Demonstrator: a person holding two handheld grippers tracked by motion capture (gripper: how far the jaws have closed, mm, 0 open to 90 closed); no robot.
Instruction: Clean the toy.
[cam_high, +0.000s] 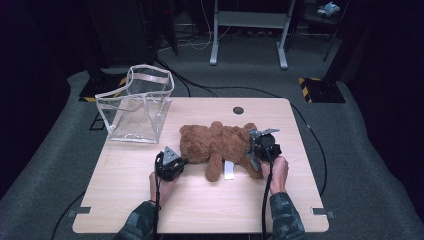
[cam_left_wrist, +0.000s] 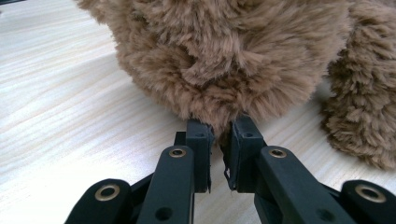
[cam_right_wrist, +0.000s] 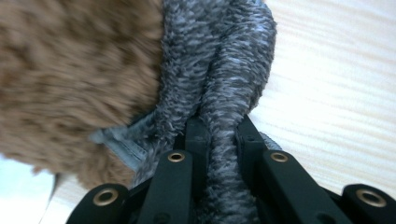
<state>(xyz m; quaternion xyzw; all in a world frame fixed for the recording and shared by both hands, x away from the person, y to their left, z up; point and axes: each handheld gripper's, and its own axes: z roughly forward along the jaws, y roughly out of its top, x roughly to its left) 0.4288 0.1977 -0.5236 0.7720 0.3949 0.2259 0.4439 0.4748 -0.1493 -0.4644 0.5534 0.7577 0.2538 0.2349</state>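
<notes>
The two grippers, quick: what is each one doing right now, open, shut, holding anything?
Left gripper: shut on a tuft of the brown teddy bear's fur.
Right gripper: shut on a fold of the bear's grey knitted fabric.
</notes>
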